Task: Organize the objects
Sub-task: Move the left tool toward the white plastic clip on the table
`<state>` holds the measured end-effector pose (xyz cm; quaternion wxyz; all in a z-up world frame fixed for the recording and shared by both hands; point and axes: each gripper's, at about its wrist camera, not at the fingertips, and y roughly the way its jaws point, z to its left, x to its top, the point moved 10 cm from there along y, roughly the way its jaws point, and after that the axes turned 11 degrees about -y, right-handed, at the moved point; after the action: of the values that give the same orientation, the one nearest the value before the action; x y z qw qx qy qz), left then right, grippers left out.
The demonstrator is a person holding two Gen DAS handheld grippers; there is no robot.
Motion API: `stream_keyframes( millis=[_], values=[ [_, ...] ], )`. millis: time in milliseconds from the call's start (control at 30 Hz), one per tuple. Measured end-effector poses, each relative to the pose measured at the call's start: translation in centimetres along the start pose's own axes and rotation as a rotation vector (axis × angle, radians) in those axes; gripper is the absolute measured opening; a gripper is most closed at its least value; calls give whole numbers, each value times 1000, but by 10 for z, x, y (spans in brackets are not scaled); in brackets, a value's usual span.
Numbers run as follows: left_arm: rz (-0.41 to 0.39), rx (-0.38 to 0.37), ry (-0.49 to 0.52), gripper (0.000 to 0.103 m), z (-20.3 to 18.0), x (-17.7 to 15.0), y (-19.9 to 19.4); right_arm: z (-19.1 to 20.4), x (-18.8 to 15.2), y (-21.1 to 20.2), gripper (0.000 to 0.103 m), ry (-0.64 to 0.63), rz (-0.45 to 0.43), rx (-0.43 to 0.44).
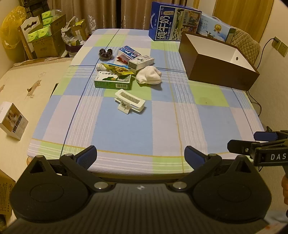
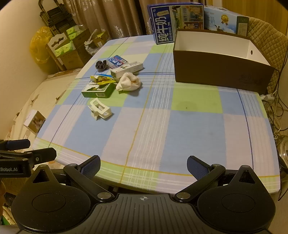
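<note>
While both grippers hung at the near edge of the checked worktop (image 1: pixel 126 129), the left gripper (image 1: pixel 140 155) and right gripper (image 2: pixel 143 165) held their fingers wide apart, empty. A white hair clip (image 1: pixel 130 101) lay near a green box (image 1: pixel 113 81), well apart from the brown box (image 2: pixel 221 61).

Warm dim light; brown curtains (image 1: pixel 108 14) far, cardboard boxes (image 1: pixel 48 41) far left, bed (image 1: pixel 27 93) left, quilted chair (image 1: pixel 246 45) far right.
</note>
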<state>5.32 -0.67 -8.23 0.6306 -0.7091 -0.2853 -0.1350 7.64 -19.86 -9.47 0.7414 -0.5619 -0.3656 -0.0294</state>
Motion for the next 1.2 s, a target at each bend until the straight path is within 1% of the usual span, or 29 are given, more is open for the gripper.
stream_keyframes(
  millis=[467,700,1200],
  values=[
    [3,8,-2,102,-5,-4,-2,-9,-5,-8,100,-11,-6,12],
    [5,17,-9,102,-17,-13,-6,-14,-6,-9,100,-18,-3,20],
    [8,42,-32,102,-30,-21,-9,-23,-15,-14,100,-44,2,48]
  ],
)
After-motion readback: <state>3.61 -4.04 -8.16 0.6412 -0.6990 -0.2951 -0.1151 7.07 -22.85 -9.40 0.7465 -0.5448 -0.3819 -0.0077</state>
